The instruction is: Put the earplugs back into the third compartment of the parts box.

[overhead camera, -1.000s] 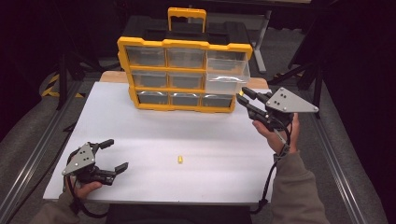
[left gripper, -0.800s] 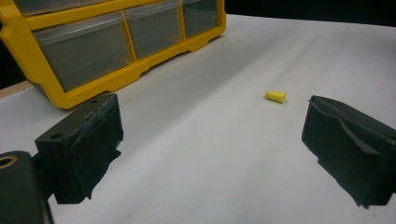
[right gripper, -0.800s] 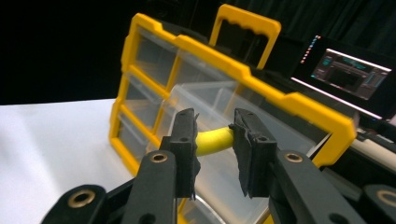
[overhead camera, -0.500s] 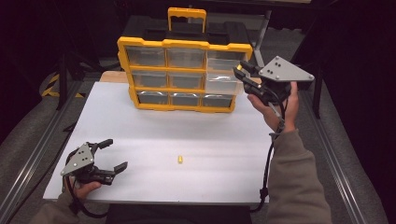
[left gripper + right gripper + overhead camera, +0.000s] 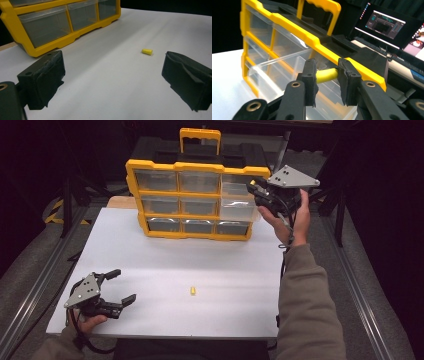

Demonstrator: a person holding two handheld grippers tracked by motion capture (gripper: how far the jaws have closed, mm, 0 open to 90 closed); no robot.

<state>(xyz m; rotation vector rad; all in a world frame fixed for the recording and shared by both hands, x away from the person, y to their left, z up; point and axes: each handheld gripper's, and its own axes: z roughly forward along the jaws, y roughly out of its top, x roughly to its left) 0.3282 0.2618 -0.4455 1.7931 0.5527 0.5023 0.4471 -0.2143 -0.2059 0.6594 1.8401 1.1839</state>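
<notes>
Up top, right claw (image 5: 326, 75) pinching yellow tube (image 5: 326, 74) (soft-looking)

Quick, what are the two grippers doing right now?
Left gripper: open, holding nothing.
Right gripper: closed on a small yellow piece.

Small yellow plug (image 5: 193, 291) on its side on white tabletop (image 5: 165, 270).

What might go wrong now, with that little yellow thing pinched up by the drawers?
The right gripper pinches the yellow piece only by its ends above the pulled-out drawer; it may slip or miss the drawer. A second yellow piece lies loose on the table and might roll if the open left gripper nudges it.
</notes>
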